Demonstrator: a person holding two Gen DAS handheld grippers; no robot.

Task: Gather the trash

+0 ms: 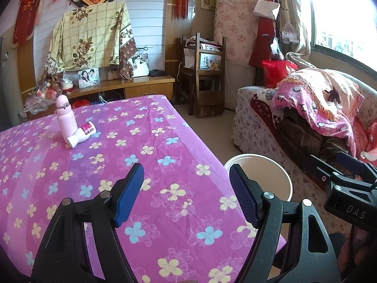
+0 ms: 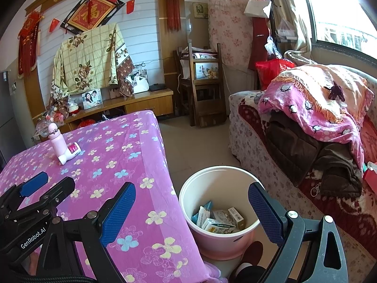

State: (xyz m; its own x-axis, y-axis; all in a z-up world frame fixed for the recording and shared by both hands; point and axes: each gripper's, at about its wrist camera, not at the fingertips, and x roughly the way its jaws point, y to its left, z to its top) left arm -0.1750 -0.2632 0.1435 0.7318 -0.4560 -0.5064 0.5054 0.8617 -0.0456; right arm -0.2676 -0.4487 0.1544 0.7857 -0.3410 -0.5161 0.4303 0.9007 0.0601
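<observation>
Both tongs are standing open w/ nothing between the pads: left gripper (image 1: 186, 194) is hovering over the near edge of the table (image 1: 165, 122), right gripper (image 2: 192, 212) is hanging out past the table's corner w/ the bin (image 2: 200, 184) showing between its fingers. Neither is touching anything.

Bin is sitting on the floor just beside the table corner, btwn table and sofa (image 2: 294, 141). It's holding several small cartons and wrappers (image 2: 219, 219) at the bottom, so prob. most of the collecting is done. Table's purple flowered cloth is looking bare except far side: pink bottle (image 1: 64, 118) standing upright, and a white-and-pink bottle (image 1: 82, 134) lying on its side, touching the pink one's base. Can't tell if either counts as trash; the lying one seems the likelier candidate.

Step in hand, as I'm reading it: btwn picks, looking for what's left. Next move is prob. calling for a long reach across the table w/ the left tongs, closing on the lying bottle w/o knocking over the upright one, then carrying it to the bin.

Both grippers are pointing forward and angled somewhat downward, side by side, each visible in the other's cam.
</observation>
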